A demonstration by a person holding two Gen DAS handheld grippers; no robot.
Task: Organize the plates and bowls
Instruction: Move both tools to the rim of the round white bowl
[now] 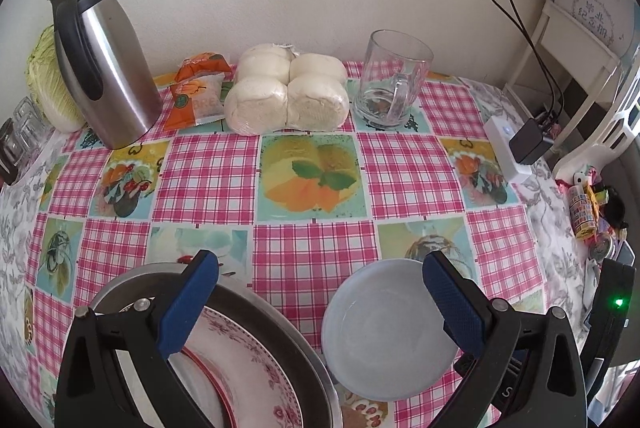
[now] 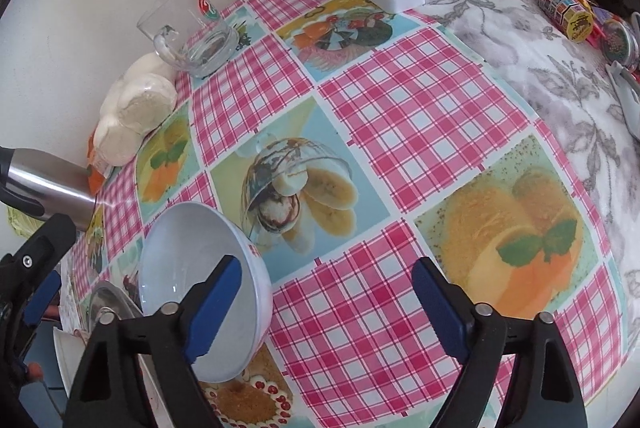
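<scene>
A white bowl (image 1: 376,332) stands on the checked tablecloth (image 1: 312,260), just right of a metal pan (image 1: 280,324) that holds a pink floral plate (image 1: 248,356). My left gripper (image 1: 320,268) hangs open above both; its left finger is over the pan and its right finger over the bowl's right rim. In the right wrist view the same bowl (image 2: 180,260) sits at lower left. My right gripper (image 2: 326,268) is open, with its left finger over the bowl's inside and its right finger over bare cloth. Nothing is gripped.
Along the wall stand a steel jug (image 1: 104,68), snack packets (image 1: 196,96), wrapped buns (image 1: 286,94) and a glass mug (image 1: 394,84). A power strip with a black adapter (image 1: 516,144) and small clutter (image 1: 592,212) lie at the right.
</scene>
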